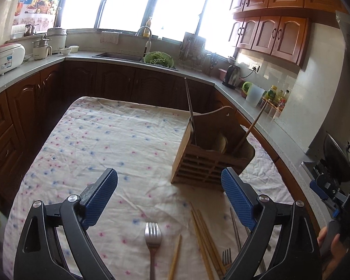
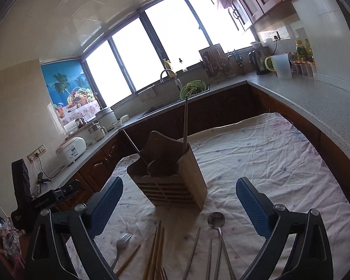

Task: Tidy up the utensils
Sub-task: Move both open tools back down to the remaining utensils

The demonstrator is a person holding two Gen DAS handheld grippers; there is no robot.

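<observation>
Two hand-held grippers, left (image 1: 169, 198) and right (image 2: 179, 206), hang wide apart and empty over the floral-cloth tabletop (image 1: 119, 140). A slatted wooden utensil caddy (image 1: 210, 161) at one o'clock already holds one metal chopstick (image 1: 189, 107) and one wooden chopstick (image 1: 252, 126). Loose steel forks (image 1: 153, 235), wooden chopsticks (image 1: 205, 242) and a steel spoon (image 2: 216, 221) lie at six o'clock. Next, I judge, comes picking another piece, needing a narrow pinch.

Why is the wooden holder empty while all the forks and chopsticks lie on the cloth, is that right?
Not quite. The wooden holder is not empty: the right wrist view shows two chopsticks already standing in it. The forks and the other chopsticks do lie on the cloth.
</observation>
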